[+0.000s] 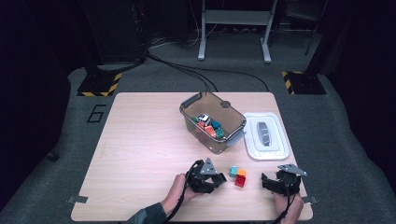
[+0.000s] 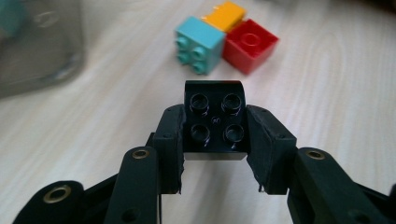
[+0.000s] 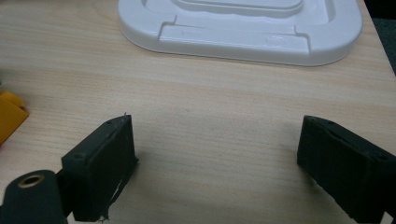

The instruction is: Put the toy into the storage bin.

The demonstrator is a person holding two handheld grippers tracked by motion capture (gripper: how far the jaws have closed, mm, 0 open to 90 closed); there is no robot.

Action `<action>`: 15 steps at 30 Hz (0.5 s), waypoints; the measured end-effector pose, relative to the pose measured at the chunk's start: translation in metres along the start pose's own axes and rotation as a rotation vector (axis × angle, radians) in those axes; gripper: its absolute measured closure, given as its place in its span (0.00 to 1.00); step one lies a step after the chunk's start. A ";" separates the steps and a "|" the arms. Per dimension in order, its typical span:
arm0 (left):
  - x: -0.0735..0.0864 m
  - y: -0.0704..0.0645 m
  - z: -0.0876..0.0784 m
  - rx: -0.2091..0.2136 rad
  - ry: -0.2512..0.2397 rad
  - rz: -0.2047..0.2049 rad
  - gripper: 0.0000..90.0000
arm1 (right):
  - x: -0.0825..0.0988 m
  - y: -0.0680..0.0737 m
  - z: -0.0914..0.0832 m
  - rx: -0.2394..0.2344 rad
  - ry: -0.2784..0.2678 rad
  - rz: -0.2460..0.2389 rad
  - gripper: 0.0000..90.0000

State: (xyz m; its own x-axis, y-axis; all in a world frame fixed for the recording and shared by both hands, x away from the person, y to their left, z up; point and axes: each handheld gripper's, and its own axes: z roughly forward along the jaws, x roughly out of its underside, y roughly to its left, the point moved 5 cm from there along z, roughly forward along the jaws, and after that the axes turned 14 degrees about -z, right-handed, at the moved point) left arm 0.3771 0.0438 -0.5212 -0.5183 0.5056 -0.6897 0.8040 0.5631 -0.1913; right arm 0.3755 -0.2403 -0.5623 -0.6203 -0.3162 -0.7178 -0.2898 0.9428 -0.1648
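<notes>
While left gripper [image 2: 215,140] clamps black brick [image 2: 215,119] by two opposite sides, studs face up toward camera; brick squarish, no clear long axis, curved edge pointing away. Held just above tabletop [image 2: 327,93], near teal brick [image 2: 200,43], orange brick [image 2: 227,12], red brick [image 2: 247,45] cluster. Right gripper [image 3: 215,158] wide apart, nothing between pads, near white lid [image 3: 243,32].

Dim, dark surroundings frame an evenly lit table [image 1: 140,140]; both gripper views blur toward the edges.
</notes>
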 end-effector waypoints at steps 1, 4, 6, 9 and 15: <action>-0.001 0.004 -0.002 -0.011 -0.005 -0.005 0.66 | 0.000 0.000 0.000 0.000 0.000 0.000 0.12; -0.004 0.018 -0.013 -0.040 -0.020 -0.022 0.66 | 0.000 0.000 0.000 0.000 0.000 0.000 0.12; -0.006 0.027 -0.020 -0.055 -0.031 -0.036 0.66 | 0.000 0.000 0.000 0.000 0.000 0.000 0.12; -0.008 0.039 -0.030 -0.076 -0.039 -0.051 0.66 | 0.000 0.000 0.000 0.000 0.000 0.000 0.12; -0.011 0.059 -0.046 -0.116 -0.065 -0.083 0.66 | 0.000 0.000 0.000 0.000 0.000 0.000 0.12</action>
State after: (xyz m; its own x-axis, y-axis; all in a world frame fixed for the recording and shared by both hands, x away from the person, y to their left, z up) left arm 0.4172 0.1017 -0.4927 -0.5584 0.4135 -0.7192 0.7185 0.6744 -0.1701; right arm 0.3755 -0.2403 -0.5623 -0.6203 -0.3164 -0.7177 -0.2898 0.9427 -0.1650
